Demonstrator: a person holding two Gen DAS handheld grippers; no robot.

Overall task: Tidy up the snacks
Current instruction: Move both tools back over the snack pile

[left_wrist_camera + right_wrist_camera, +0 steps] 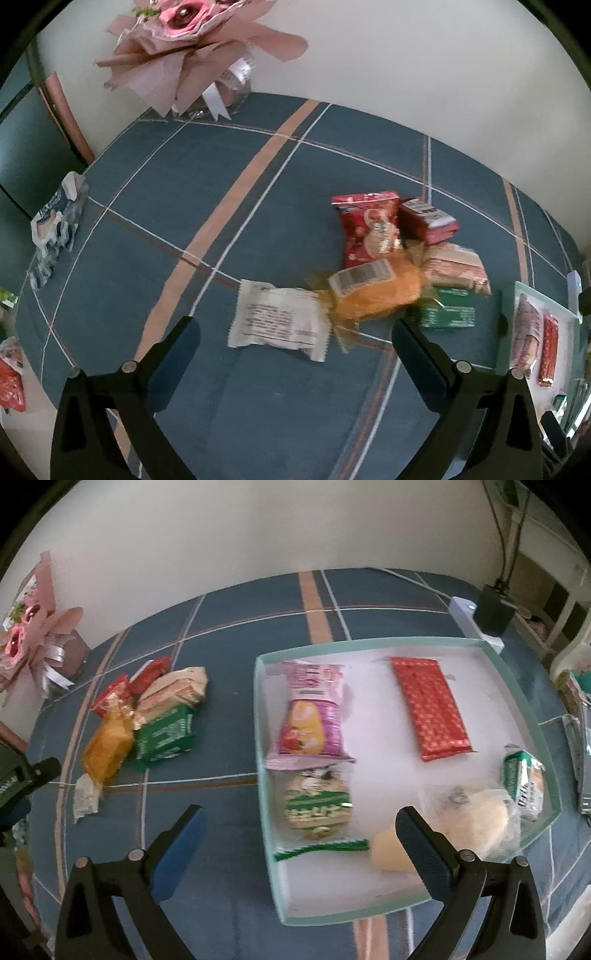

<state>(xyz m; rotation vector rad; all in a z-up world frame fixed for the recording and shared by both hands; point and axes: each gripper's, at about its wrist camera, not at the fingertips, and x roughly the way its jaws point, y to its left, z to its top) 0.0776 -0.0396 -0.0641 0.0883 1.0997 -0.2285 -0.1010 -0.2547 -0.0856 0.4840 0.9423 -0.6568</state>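
A heap of snack packets lies on the blue checked cloth: a white packet (279, 322), an orange one (373, 293), a red bag (367, 229), a dark red one (428, 219), a beige one (456, 267) and a green one (448, 312). My left gripper (295, 332) hangs open just above the white packet, touching nothing. In the right wrist view the same heap (144, 716) sits left of a pale green tray (260, 716) that holds a pink packet (312, 712), a red bar (430, 709), a green-white biscuit packet (317, 805) and others. My right gripper (301, 830) is open over the tray's near left part.
A pink paper bouquet (192, 48) stands at the table's back left. A blue-white bag (55, 229) lies at the left edge. A white power strip with a black adapter (491, 611) sits behind the tray. More packets (572, 690) lie to its right.
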